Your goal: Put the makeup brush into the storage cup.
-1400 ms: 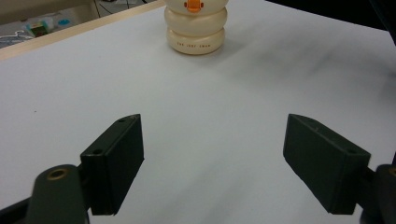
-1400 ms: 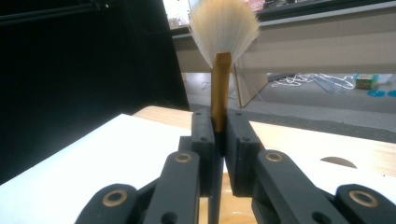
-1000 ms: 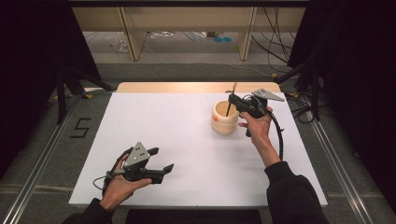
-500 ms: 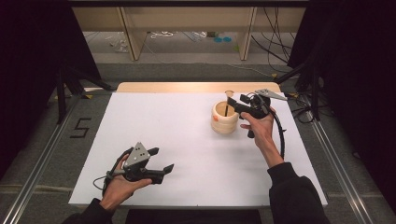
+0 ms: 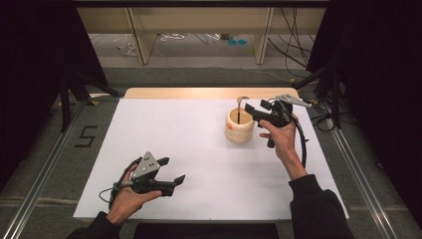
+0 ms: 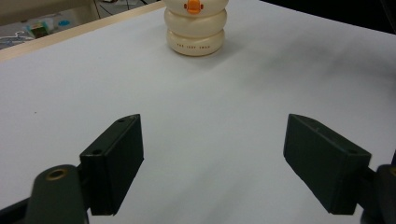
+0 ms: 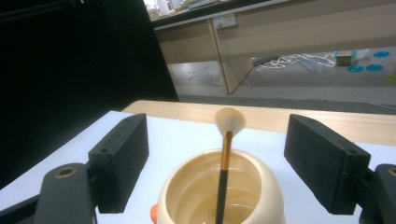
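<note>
Right gripper (image 7: 217,158), jaws just opened, has released the black-handled makeup brush (image 7: 224,163), seemingly resting inside the cream ceramic duck-faced pot (image 7: 187,200); retreat toward six o'clock, without nudging it.

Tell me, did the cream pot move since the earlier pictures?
No. The cream pot stands at the same spot near the table's wooden far edge, the brush upright in it. The right gripper, jaws just opened, is beside it.

Two grippers: left gripper (image 5: 171,181) at lower left of the high view, right gripper (image 5: 253,110) at upper right. One cream holder (image 5: 239,126) right of centre. One brush (image 5: 239,110) standing in it. One white table (image 5: 174,134). One numeral marking (image 5: 85,135) at left edge.
</note>
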### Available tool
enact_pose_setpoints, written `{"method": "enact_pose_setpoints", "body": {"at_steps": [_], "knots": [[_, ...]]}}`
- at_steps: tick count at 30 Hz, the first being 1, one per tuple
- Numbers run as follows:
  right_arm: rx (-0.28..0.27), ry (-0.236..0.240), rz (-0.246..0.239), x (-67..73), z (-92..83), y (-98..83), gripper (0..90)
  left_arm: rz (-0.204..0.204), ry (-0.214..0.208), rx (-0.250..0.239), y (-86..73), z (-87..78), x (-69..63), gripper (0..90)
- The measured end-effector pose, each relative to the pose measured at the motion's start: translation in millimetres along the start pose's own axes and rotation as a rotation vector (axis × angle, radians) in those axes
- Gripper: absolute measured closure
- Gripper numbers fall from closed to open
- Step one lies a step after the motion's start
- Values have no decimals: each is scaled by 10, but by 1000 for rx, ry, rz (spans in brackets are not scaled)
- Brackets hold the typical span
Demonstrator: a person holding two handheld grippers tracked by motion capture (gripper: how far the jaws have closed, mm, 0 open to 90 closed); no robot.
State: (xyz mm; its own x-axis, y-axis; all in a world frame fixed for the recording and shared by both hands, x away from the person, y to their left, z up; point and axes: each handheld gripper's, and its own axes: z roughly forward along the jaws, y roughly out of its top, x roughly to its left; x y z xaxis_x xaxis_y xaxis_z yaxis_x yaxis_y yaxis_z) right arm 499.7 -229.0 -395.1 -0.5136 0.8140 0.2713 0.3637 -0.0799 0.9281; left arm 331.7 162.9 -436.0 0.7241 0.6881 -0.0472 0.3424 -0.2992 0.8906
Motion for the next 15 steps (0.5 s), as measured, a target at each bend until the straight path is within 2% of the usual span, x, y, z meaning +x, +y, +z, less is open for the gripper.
{"method": "enact_pose_setpoints", "body": {"at_steps": [3, 7, 8, 10, 12, 15], "knots": [[-11, 17, 3, 25, -27, 10, 225, 1, 6, 3, 3, -7, -2, 199], [-2, 8, -17, 55, -80, 22, 216, 0, 5, -2, 2, -2, -6, 199], [-14, 22, -16, 59, -86, 19, 215, -3, -1, -4, 1, 3, -4, 199], [3, 17, -19, 73, -120, 25, 213, -2, 0, -5, 1, 2, -4, 199], [-11, 28, -18, 85, -136, 23, 213, -1, 6, -2, 4, -4, -4, 199], [12, 23, -28, 101, -168, 19, 212, -2, 8, -6, 8, -7, -2, 199]]}}
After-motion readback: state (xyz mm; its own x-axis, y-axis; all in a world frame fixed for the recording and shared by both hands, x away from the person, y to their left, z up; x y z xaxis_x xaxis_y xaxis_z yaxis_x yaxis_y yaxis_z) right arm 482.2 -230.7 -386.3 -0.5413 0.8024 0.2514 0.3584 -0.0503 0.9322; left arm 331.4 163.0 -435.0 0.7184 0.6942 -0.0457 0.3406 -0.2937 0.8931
